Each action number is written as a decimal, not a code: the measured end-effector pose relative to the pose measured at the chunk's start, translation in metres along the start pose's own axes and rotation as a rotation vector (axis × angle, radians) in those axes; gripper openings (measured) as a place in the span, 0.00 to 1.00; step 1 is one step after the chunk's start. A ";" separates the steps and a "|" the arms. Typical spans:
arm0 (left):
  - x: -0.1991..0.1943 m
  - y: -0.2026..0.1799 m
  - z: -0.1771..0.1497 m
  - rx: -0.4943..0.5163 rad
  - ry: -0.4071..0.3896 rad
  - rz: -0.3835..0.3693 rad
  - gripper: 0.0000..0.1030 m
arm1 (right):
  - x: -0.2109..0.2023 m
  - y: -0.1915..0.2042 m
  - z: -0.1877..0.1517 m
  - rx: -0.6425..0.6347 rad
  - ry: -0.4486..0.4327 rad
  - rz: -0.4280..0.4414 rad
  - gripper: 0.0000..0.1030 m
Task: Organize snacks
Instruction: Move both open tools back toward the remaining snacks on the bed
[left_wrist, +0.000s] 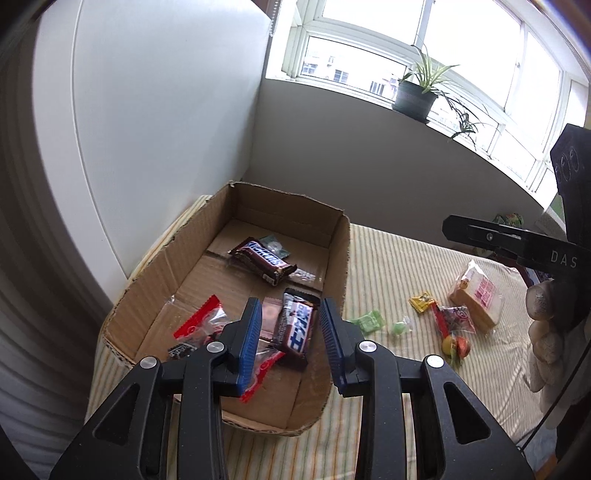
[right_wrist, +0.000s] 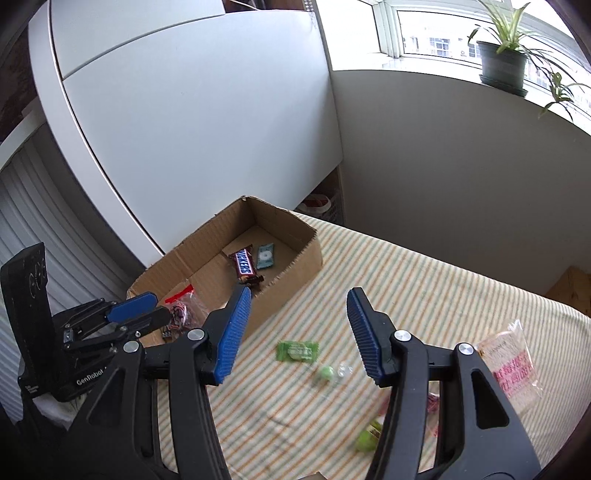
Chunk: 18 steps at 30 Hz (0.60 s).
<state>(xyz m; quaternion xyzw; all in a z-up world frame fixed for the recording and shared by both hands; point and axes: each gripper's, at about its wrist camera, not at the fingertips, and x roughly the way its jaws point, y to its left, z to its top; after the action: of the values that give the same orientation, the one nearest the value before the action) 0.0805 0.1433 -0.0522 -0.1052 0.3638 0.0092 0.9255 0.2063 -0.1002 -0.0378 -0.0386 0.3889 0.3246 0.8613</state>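
While both gape empty, left tool (left_wrist: 290, 339) hovers over box (left_wrist: 341, 258).

Open-topped box on the left, loose snacks scattered on the cloth to the right.

The cardboard box (left_wrist: 343, 258) has no lid, so it's wide open from above; its floor is bare between the Snickers bar (left_wrist: 263, 260) at the far end and the second chocolate bar (left_wrist: 298, 325) near the front. The left gripper (left_wrist: 290, 339) hangs over it, fingers spread. Beside the box's right wall lie a green candy (right_wrist: 297, 350) and a round green sweet (right_wrist: 327, 373), with bare striped cloth (right_wrist: 424, 295) beyond them. The right gripper (right_wrist: 299, 328) hovers spread above.
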 end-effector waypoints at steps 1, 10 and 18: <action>0.000 -0.004 -0.001 0.005 0.002 -0.008 0.30 | -0.005 -0.008 -0.006 0.010 0.002 -0.010 0.55; 0.014 -0.049 -0.017 0.058 0.050 -0.085 0.30 | -0.028 -0.069 -0.062 0.108 0.050 -0.080 0.55; 0.034 -0.080 -0.031 0.102 0.109 -0.123 0.30 | -0.014 -0.087 -0.102 0.175 0.104 -0.056 0.55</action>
<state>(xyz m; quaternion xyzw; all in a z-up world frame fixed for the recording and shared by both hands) 0.0920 0.0564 -0.0823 -0.0803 0.4065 -0.0722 0.9073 0.1850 -0.2090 -0.1148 0.0090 0.4588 0.2629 0.8487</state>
